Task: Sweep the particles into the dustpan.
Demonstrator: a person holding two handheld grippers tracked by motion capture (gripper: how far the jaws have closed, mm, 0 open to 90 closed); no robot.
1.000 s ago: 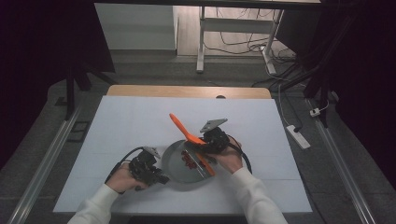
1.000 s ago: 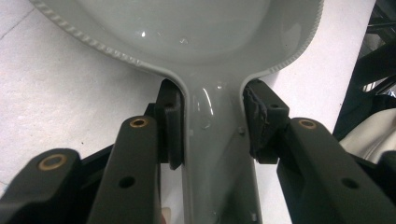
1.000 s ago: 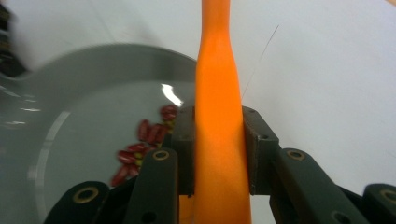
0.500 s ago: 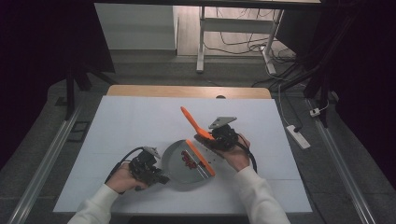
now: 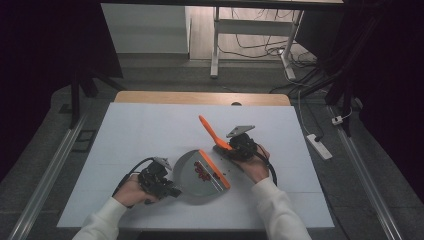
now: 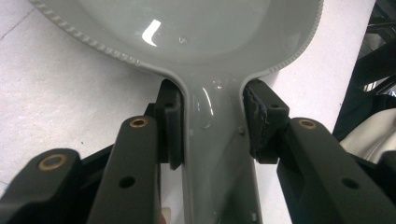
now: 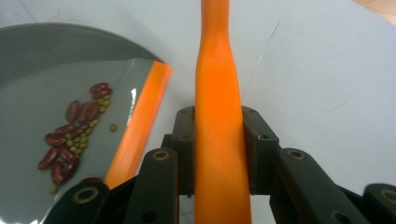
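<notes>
At the near edge of a white-topped desk (image 5: 140, 130), a person in white sleeves works 2 hand-held tongs around 1 grey dustpan (image 5: 192, 180). The left tongs (image 5: 167, 190) are clenched on the dustpan's handle (image 6: 212, 154) — in the left gripper view the 2 black jaws press against either side of the glossy grey neck where it widens into the pan, whose rim carries a fine ribbed edge. The dustpan lies flat on the desk between the 2 hands, its straight front lip (image 5: 214, 168) trimmed in orange and facing the right hand.

Inside the pan, just behind that lip, sits 1 small heap of beans (image 7: 74, 126): roughly a dozen dark red kidney-shaped ones (image 5: 202, 171) mixed with many smaller green ones, too small to count exactly. A few specks lie on the desk just past the lip in the high view.

The right tongs (image 5: 225, 147) are closed on 1 orange handle (image 7: 218, 93) — smooth, matte, narrowing above the jaws and widening again. In the high view it rises tilted away from the person, toward the desk's far left, just beyond the pan's lip. What lies at its lower end cannot be told.

Beyond the desk, a wooden strip (image 5: 200, 97) borders its far edge, with cables (image 5: 260, 47) on the floor behind.
</notes>
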